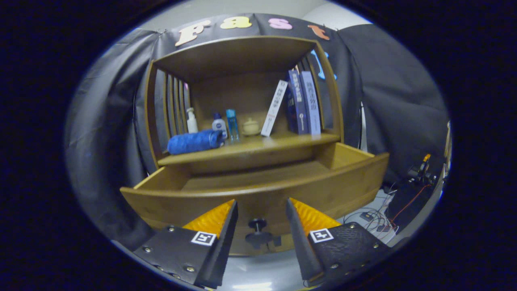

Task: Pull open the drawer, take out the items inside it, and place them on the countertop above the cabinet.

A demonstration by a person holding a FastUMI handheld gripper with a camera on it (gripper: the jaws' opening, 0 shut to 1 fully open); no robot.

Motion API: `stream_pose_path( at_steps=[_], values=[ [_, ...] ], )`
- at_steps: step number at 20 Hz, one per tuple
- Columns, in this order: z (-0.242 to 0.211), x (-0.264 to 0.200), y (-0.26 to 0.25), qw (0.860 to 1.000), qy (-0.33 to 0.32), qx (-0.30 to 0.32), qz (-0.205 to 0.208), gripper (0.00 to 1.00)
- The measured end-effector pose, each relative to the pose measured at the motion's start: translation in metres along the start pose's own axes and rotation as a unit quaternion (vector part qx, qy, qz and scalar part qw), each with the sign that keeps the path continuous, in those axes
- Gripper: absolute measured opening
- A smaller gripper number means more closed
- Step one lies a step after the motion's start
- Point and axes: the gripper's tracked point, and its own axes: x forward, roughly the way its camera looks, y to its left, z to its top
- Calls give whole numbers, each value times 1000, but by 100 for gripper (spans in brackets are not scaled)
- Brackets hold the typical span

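Both tongs (pixel 261 210) fingers spread around knob (pixel 257 224); drawer (pixel 258 194) contents hidden.

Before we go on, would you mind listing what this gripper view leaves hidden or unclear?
- Drawer contents: the raised front panel hides most of the floor, so I cannot tell what lies inside.
- Knob: it sits between the open tongs; whether either finger touches it is unclear.
- Cabinet below the drawer: hidden behind the drawer front and fingers.
- Small jar and bottles on the countertop: too small for detail.
- Blue towel hides the countertop behind it.
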Motion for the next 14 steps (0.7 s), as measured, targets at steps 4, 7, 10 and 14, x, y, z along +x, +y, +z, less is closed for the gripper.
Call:
stream_pose_path(
  at_steps=[4,7,10,14],
  values=[
    [57,14,30,998,-56,-7,21,69],
    [85,40,47,998,-61,-20,17,69],
    [100,59,59,998,-62,-22,15,70],
    [100,79,50,999,-45,21,-14,69]
  ],
)
